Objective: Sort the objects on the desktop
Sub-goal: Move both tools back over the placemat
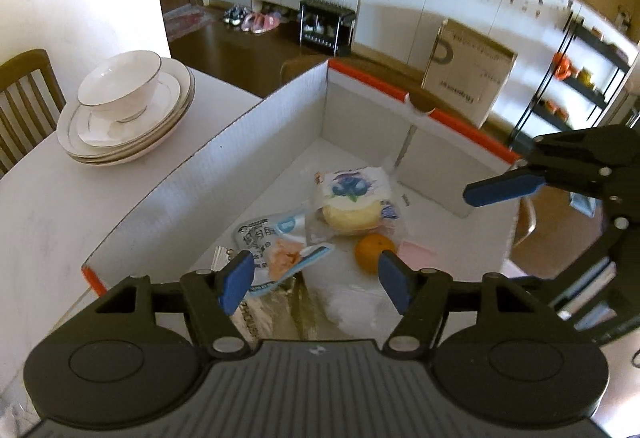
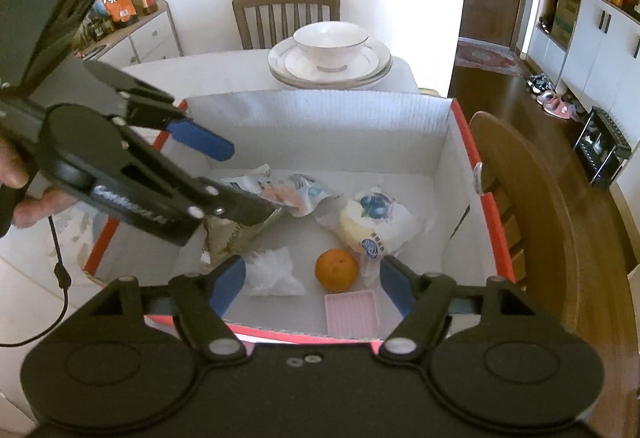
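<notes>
Open white cardboard box w/ red rim [image 2: 460,158] holds, btwn right gripper's [image 2: 312,286] fingertips, an orange [image 2: 336,270], pink ridged tray [image 2: 352,312] and crumpled clear wrap [image 2: 272,270], w/ blueberry-label bun pkt [image 2: 376,222] and snack pouches [image 2: 280,190] beyond.

— What sits on the bench [image 2: 224,72]?
— A box [image 2: 320,106], and behind it a stack of plates [image 2: 376,58] with a bowl [image 2: 330,38] on top. A chair [image 2: 286,8] stands behind those.
— And in the box?
— An orange [image 2: 336,270] near the front, a tray [image 2: 352,312] just before it, a wrapped bun [image 2: 376,218] to its right. A crumpled wrapper [image 2: 270,270] lies left of the orange, a foil bag [image 2: 236,234] and a pouch [image 2: 280,190] behind that.
</notes>
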{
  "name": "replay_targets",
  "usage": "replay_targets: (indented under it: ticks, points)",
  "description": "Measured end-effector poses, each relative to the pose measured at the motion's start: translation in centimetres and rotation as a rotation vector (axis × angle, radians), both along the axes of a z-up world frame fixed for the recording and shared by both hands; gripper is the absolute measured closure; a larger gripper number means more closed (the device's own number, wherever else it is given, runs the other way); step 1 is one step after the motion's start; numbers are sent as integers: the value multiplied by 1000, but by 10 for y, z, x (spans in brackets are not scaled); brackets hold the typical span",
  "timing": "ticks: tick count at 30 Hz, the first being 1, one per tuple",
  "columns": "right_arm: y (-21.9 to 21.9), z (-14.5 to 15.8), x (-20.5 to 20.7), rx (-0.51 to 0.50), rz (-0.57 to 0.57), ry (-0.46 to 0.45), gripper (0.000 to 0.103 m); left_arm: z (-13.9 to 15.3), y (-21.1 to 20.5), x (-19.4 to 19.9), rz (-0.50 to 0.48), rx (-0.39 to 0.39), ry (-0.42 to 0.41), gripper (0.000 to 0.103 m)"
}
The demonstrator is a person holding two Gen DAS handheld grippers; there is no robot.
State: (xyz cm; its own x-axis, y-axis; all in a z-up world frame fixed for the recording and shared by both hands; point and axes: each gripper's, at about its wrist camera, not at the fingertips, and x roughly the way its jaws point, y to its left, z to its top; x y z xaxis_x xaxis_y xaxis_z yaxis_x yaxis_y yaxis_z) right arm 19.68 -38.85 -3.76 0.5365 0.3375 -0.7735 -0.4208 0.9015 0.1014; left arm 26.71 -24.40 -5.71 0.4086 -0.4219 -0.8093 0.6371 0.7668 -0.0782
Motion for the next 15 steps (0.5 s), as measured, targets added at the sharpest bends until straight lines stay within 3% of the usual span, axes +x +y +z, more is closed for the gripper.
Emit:
replay_targets:
  ticks: [13,15]
  points:
    - [10,23,-23,3,1,-78,21,24,31,-48,38,-109,-72,35]
    - [12,24,-26,8,-10,-83,19,26,39,-55,49,-122,-82,29]
